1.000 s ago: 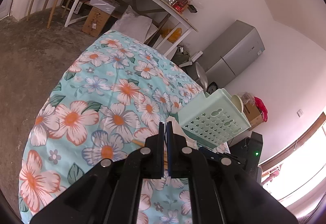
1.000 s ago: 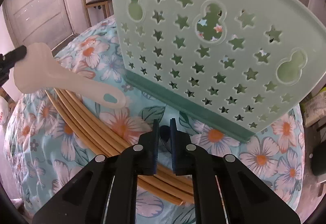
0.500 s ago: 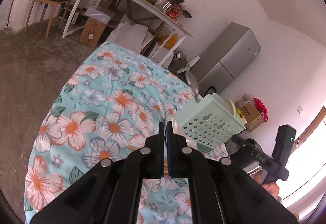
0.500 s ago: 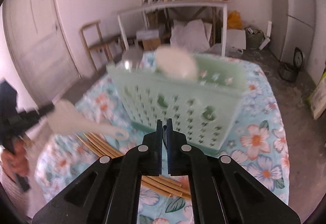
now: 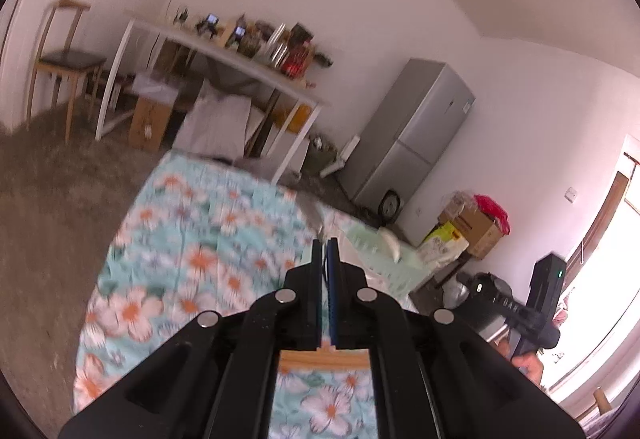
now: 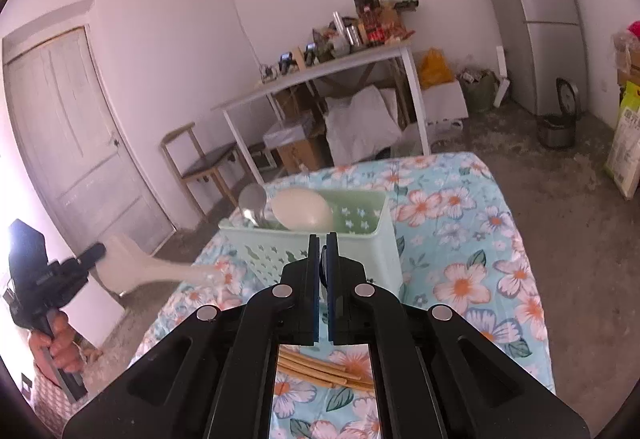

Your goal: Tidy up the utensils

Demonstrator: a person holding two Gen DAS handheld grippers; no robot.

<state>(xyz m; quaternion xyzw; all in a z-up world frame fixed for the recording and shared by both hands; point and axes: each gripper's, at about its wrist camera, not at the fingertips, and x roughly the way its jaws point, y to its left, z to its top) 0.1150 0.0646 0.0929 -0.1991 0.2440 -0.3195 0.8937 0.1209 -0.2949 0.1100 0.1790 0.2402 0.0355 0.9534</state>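
Floral tablecloth (image 6: 452,235) under green basket (image 6: 360,239); fridge (image 6: 532,11) behind

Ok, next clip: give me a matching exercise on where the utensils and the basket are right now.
Things:
1 rice paddle
2 chopsticks
3 white spoon
4 green basket

Places:
A standing in the basket
B upright on the floral cloth
C lying flat on the cloth
D clamped in the left gripper

Pairs: 1-D, 2-C, 3-A, 4-B

Mint-green basket (image 6: 352,259) (star cutouts); turquoise floral tablecloth (image 6: 472,239); cream spoon (image 6: 302,209); tan chopsticks (image 6: 316,369).
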